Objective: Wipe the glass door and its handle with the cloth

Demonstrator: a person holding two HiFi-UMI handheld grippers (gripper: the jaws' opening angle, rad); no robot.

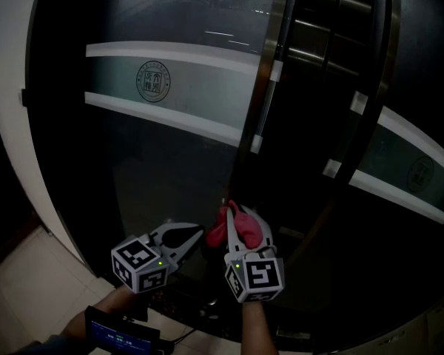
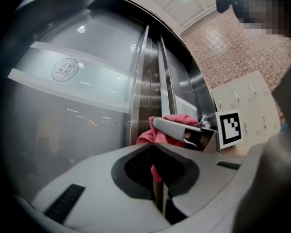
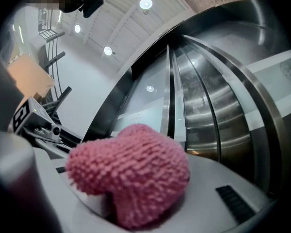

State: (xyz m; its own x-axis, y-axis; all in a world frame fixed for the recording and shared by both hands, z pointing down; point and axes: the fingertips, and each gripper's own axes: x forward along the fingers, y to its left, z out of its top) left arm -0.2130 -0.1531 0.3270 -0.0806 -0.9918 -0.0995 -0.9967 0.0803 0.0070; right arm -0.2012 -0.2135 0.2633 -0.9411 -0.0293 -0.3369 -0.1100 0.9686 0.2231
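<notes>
The cloth (image 1: pixel 216 234) is pink and fluffy. It sits between the two jaws of the right hand-held gripper (image 1: pixel 237 217), which squeeze it tight. In the right gripper view the cloth (image 3: pixel 131 174) bulges out past the jaws like a soft ball and fills the middle of the picture.

The left hand-held gripper (image 1: pixel 200 231) is just beside the cloth, on its left, with its tips pointing at it. Its jaws are pressed almost together, with only a thin slit between them. A little bit of pink shows in that slit in the left gripper view. I cannot tell if the jaws pinch it or if it is only seen through the gap. That view also shows the cloth (image 2: pixel 177 119) wrapped around the other gripper's grey jaw.

Both grippers are low down in front of the glass door (image 1: pixel 170 168). The cloth is near the place where two door panels meet. I cannot tell if it touches the glass. The handle (image 1: pixel 266 103) is a long shiny bar that stands upright, well above the cloth. A pale frosted band (image 1: pixel 207 83) with a round stamp (image 1: pixel 152 80) runs across the dark glass. A light tiled floor (image 1: pixel 29 279) shows at the lower left.
</notes>
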